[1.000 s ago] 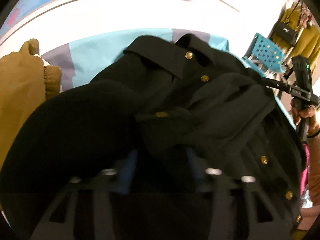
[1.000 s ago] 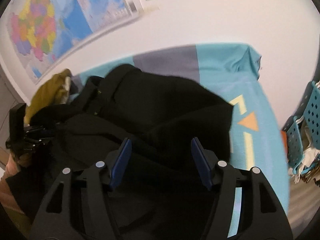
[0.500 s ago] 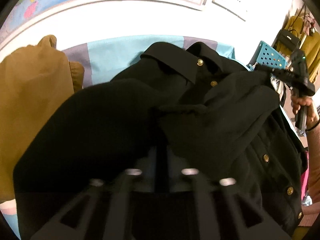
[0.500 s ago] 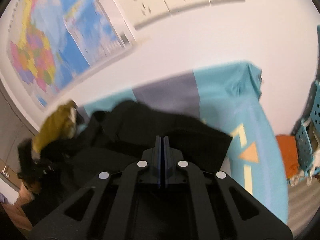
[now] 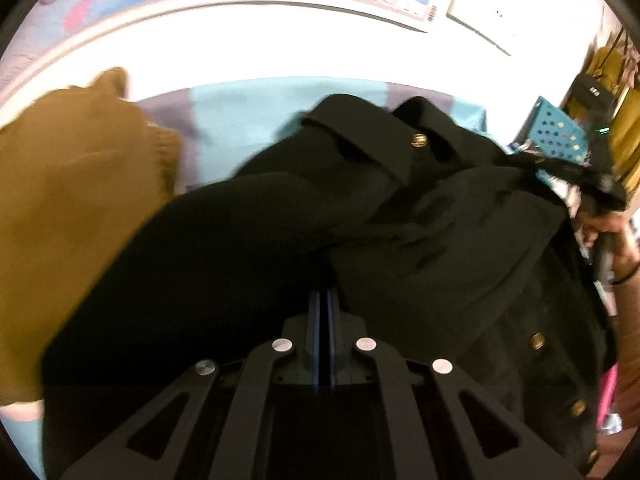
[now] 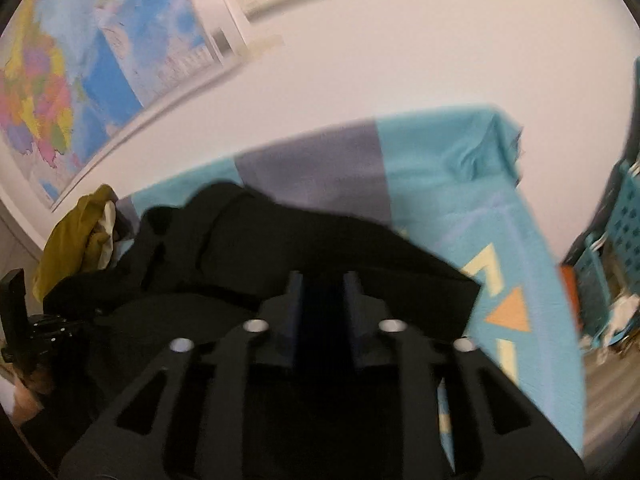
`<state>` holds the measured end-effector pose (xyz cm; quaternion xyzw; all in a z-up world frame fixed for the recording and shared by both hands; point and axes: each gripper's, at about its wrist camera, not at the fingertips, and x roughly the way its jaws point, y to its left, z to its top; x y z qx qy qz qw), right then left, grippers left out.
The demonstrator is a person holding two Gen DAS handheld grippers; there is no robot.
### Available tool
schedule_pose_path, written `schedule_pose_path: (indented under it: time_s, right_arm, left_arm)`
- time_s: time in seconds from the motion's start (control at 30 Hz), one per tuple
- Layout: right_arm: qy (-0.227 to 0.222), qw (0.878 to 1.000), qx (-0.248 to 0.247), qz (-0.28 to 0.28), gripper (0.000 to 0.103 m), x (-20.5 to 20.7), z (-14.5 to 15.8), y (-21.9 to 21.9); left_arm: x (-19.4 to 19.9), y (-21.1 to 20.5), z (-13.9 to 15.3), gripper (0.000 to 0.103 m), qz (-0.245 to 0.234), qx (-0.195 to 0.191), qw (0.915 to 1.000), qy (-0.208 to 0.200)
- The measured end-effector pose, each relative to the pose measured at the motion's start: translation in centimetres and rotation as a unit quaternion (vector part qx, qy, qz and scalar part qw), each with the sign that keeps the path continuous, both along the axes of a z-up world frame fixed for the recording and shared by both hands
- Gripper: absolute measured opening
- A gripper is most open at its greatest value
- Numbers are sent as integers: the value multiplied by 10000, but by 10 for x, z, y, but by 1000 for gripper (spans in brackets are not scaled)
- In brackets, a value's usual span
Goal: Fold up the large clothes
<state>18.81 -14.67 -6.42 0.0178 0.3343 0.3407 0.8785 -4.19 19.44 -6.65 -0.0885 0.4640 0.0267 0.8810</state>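
Only the left wrist view shows the black coat's [image 5: 360, 240] gold buttons; left gripper [image 5: 324, 300] pinched closed at 6 o'clock, cloth between unclear. Right gripper [image 6: 323, 280] jaws opening, nothing clearly clamped. Coat on teal cloth [image 6: 452, 160]; map [image 6: 60, 80] at 10 o'clock.

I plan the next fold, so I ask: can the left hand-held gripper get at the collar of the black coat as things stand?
Probably yes. The collar lies on top, uncovered, straight ahead of the left hand-held gripper. But its jaws are shut, seemingly on a fold of the black coat, so it must let go first.
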Motion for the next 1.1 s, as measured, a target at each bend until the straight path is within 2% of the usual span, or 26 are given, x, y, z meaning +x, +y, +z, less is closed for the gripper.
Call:
schedule_pose_path:
  time_s: [0.1, 0.13, 0.17, 0.23, 0.3, 0.33, 0.4, 0.43, 0.53, 0.6, 0.7, 0.77, 0.83, 0.9, 0.93, 0.97, 1.03, 1.1]
  right_arm:
    - [-577, 9979, 17, 308, 38, -38, 20, 7]
    - [-631, 9968, 33, 488, 39, -48, 23, 11]
    - [-595, 9942, 88, 886, 41, -60, 24, 22]
    - [-533, 9883, -20, 1432, 45, -80, 19, 49]
    - [-421, 9783, -284, 2010, 46, -99, 6, 83]
    - [-377, 9737, -365, 2217, 45, -107, -1, 98]
    - [-359, 9632, -598, 2595, 45, -122, -15, 128]
    - [-325, 9591, -693, 2726, 45, -127, -22, 140]
    - [-148, 9503, -992, 2946, 45, -136, -44, 172]
    - [-86, 9519, -1001, 2896, 47, -136, -47, 177]
    - [-71, 9547, -824, 2860, 48, -144, -36, 173]
    - [36, 9452, -455, 3232, 56, -161, -22, 170]
    - [84, 9286, -237, 3702, 63, -185, -12, 175]
    - [64, 9048, -230, 4251, 65, -220, -8, 190]
    - [97, 8945, -251, 4463, 66, -231, -7, 197]
    - [195, 8781, -267, 4774, 66, -250, -9, 208]
    - [408, 8518, -380, 5209, 68, -278, -17, 231]
    - [459, 8393, -627, 5381, 70, -298, -26, 251]
  left_arm:
    - [-17, 5, 6, 14, 57, 64, 9999, -119]
    - [-23, 4, 11, 25, 65, 117, 9997, -213]
    - [-30, 4, 17, 34, 75, 180, 9992, -341]
    - [-46, 5, 30, 37, 91, 217, 9981, -569]
    - [-64, 7, 44, 44, 160, 364, 9964, -749]
    - [-72, 8, 49, 51, 216, 454, 9956, -794]
    - [-90, 13, 59, 53, 371, 661, 9934, -867]
    - [-97, 16, 62, 54, 455, 733, 9925, -869]
    - [-124, 30, 65, 66, 731, 858, 9899, -857]
    - [-138, 39, 62, 67, 925, 954, 9882, -765]
    - [-157, 52, 47, 72, 1048, 801, 9899, -511]
    - [-169, 60, 34, 73, 1043, 596, 9921, -360]
    - [-176, 64, 22, 73, 1066, 449, 9930, -251]
    - [-180, 68, 14, 71, 1091, 250, 9934, -266]
    - [-181, 69, 13, 63, 1088, 182, 9934, -301]
    - [-182, 69, 13, 49, 1068, 120, 9936, -337]
    - [-180, 67, 15, 34, 975, 74, 9944, -400]
    - [-178, 64, 19, 21, 883, 154, 9950, -450]
